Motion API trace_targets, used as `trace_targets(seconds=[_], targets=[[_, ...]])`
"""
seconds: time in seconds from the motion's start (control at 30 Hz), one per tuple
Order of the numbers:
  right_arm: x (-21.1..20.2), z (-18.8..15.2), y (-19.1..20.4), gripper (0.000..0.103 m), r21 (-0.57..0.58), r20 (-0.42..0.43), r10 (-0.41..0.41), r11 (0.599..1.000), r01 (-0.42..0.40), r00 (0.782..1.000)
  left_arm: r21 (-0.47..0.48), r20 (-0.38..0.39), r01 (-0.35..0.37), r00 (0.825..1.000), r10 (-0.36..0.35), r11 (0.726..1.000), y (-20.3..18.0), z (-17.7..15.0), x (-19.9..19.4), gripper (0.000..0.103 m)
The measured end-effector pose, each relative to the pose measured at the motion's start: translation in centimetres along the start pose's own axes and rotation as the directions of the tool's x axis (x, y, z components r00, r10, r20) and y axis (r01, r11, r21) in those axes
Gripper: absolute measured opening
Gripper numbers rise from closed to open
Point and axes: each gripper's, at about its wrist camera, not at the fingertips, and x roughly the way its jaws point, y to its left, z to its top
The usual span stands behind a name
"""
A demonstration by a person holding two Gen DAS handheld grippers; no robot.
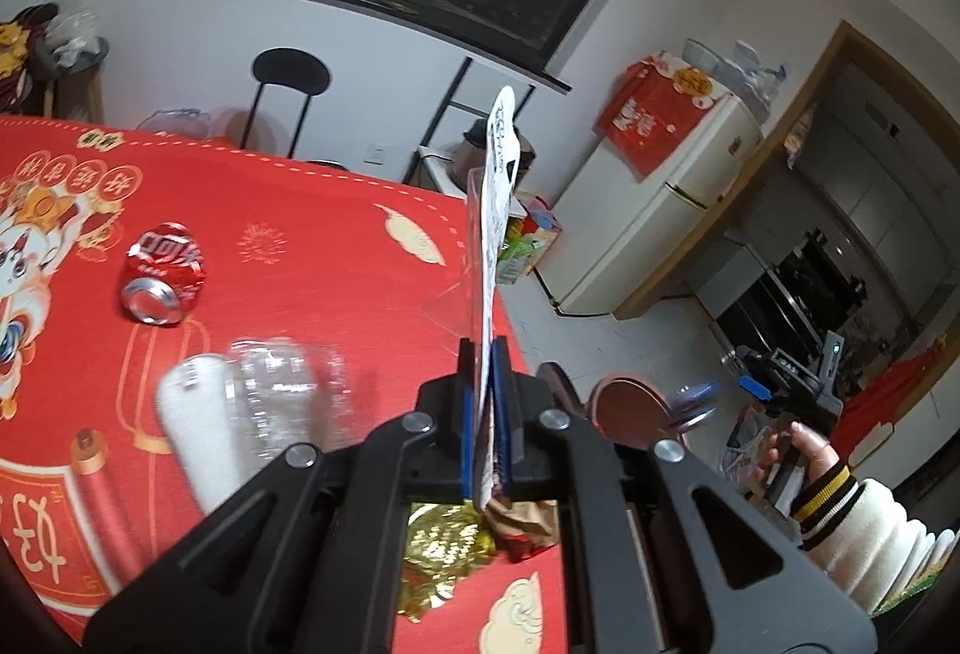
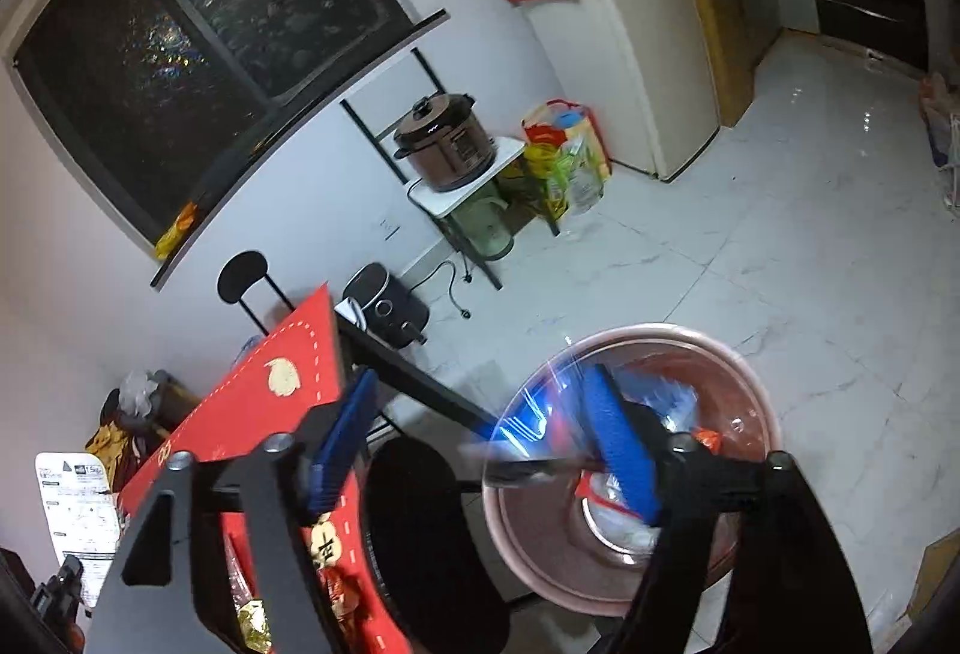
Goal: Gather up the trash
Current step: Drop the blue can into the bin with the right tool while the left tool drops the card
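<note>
My left gripper [image 1: 485, 414] pinches a blister card [image 1: 493, 210], right gripper [image 2: 480, 450] jaws spread over the basin [image 2: 750, 354]; can [image 1: 163, 273] and bottle [image 1: 282, 396] remain on the table [image 1: 312, 246].

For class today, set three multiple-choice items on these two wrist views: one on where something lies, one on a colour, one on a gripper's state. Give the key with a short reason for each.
1. Where does the crushed red can lie?
A. On the red tablecloth
B. On the floor
C. Inside the basin

2. What colour is the basin below the right gripper?
A. Green
B. Pink
C. Yellow

3. What is the left gripper doing?
A. Standing open and empty
B. Shut on a clear bottle
C. Shut on a flat printed package

Key: 1 A, the can lies on its side on the cloth beside the clear plastic bottle. 2 B, its rim and wall look pink against the pale floor. 3 C, the blue pads clamp the package, which stands up edge-on between them.
</note>
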Motion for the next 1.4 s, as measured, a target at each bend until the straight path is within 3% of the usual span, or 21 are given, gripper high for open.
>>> trace_targets(seconds=[0.3, 0.5, 0.67, 0.93, 0.97, 1.03, 1.1, 1.17, 1.23, 1.4], targets=[[-4.9, 0.6, -0.5, 0.098, -0.064, 0.077, -0.058, 0.996, 0.063, 0.995, 0.099, -0.053, 0.105, 0.994, -0.1, 0.989, -6.1, 0.0, 4.0, 0.009], [-9.3, -0.3, -1.2, 0.098, -0.099, 0.128, -0.116, 0.987, 0.129, 0.985, 0.168, -0.118, 0.205, 0.975, -0.186, 0.964, -10.8, -0.5, 7.5, 0.009], [-12.6, -1.0, -3.1, 0.098, -0.091, 0.138, -0.145, 0.983, 0.158, 0.98, 0.198, -0.183, 0.281, 0.952, -0.246, 0.939, -15.0, -1.6, 11.4, 0.009], [-17.3, -2.5, -7.4, 0.098, -0.043, 0.154, -0.219, 0.973, 0.228, 0.963, 0.235, -0.316, 0.388, 0.898, -0.307, 0.891, -23.1, -4.2, 20.1, 0.01], [-17.7, -2.7, -8.0, 0.098, -0.037, 0.154, -0.228, 0.971, 0.236, 0.961, 0.244, -0.327, 0.392, 0.894, -0.305, 0.887, -24.0, -4.5, 21.0, 0.013], [-18.3, -2.9, -9.0, 0.098, -0.024, 0.155, -0.25, 0.966, 0.256, 0.956, 0.263, -0.349, 0.402, 0.887, -0.302, 0.877, -25.9, -5.0, 22.9, 0.052], [-18.6, -2.9, -9.6, 0.098, -0.012, 0.155, -0.258, 0.965, 0.263, 0.954, 0.281, -0.349, 0.415, 0.884, -0.31, 0.866, -27.2, -5.1, 23.6, 0.061], [-18.8, -3.0, -9.9, 0.098, -0.004, 0.159, -0.26, 0.965, 0.264, 0.952, 0.305, -0.331, 0.408, 0.892, -0.306, 0.86, -27.6, -4.8, 23.2, 0.069], [-18.9, -3.1, -9.9, 0.098, 0.0, 0.164, -0.26, 0.965, 0.264, 0.952, 0.306, -0.307, 0.409, 0.897, -0.318, 0.86, -27.2, -4.1, 22.3, 0.089], [-17.9, -2.9, -8.7, 0.098, -0.005, 0.166, -0.235, 0.971, 0.239, 0.958, 0.301, -0.245, 0.35, 0.927, -0.283, 0.887, -23.8, -1.7, 19.5, 0.096]])
